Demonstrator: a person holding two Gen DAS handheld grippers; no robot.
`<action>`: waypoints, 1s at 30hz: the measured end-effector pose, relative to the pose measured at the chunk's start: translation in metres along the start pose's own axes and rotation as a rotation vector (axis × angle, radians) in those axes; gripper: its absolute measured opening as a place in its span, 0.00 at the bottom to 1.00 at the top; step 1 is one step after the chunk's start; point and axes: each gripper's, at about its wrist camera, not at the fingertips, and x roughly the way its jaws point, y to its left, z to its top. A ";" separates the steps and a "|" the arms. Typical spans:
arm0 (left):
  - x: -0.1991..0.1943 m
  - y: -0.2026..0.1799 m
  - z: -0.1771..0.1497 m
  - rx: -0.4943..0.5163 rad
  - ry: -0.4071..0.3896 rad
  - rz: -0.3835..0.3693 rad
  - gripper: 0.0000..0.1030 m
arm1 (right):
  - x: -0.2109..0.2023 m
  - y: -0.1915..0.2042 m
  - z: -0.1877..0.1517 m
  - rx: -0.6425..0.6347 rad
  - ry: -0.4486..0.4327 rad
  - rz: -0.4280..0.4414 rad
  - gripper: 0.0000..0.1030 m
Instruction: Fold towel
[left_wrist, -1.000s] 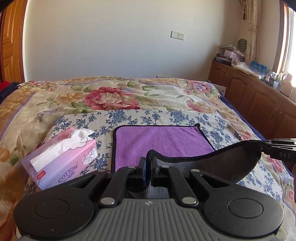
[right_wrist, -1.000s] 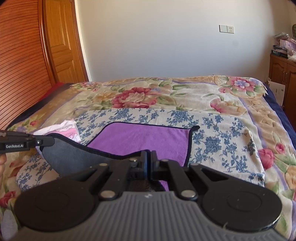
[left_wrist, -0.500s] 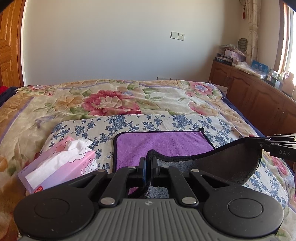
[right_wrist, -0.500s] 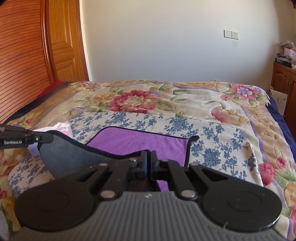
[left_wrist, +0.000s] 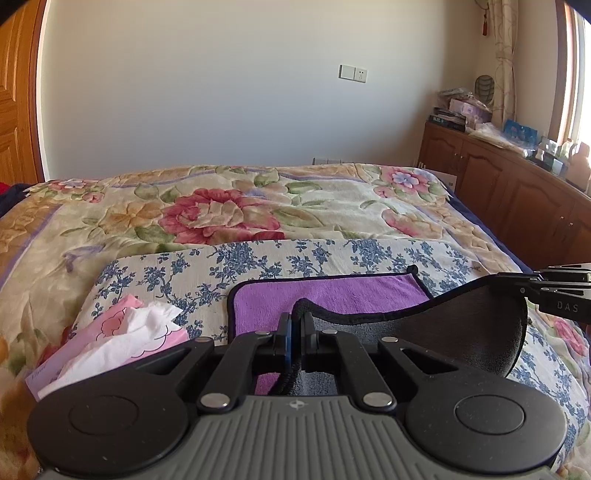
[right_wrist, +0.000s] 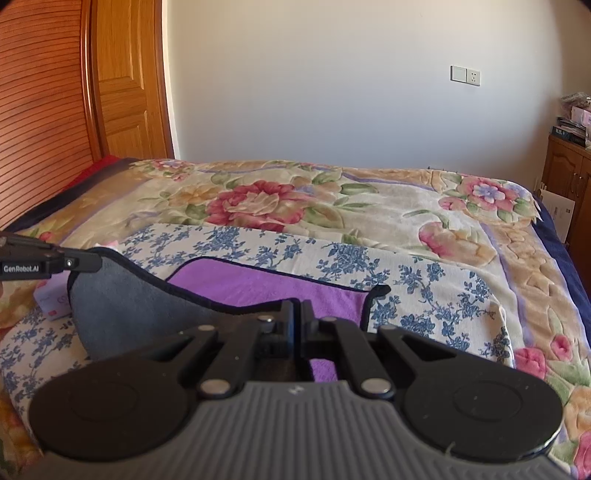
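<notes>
A purple towel (left_wrist: 332, 291) with a dark edge and a grey underside lies on a blue-flowered cloth (left_wrist: 258, 262) on the bed. Its near edge is lifted, grey side (left_wrist: 461, 332) up, and held between both grippers. My left gripper (left_wrist: 295, 325) is shut on the near left corner. My right gripper (right_wrist: 297, 314) is shut on the near right corner; it also shows at the right of the left wrist view (left_wrist: 517, 286). The towel's far half (right_wrist: 258, 284) lies flat on the cloth.
A pink tissue box (left_wrist: 122, 343) sits left of the towel on the flowered cloth. The bed's floral quilt (left_wrist: 221, 214) stretches beyond. A wooden cabinet (left_wrist: 517, 199) with clutter stands at the right; a wooden door (right_wrist: 125, 81) at the left.
Both grippers have carried the lifted near edge forward and slightly up over the towel. Less of the purple top shows than before.
</notes>
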 end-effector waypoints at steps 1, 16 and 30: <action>0.002 0.001 0.001 0.002 -0.003 0.001 0.05 | 0.002 -0.001 0.000 0.000 0.001 -0.001 0.04; 0.021 0.002 0.008 0.030 -0.030 0.019 0.05 | 0.016 -0.006 0.011 -0.036 -0.031 -0.016 0.04; 0.041 0.002 0.032 0.053 -0.075 0.033 0.05 | 0.037 -0.012 0.025 -0.079 -0.057 -0.043 0.04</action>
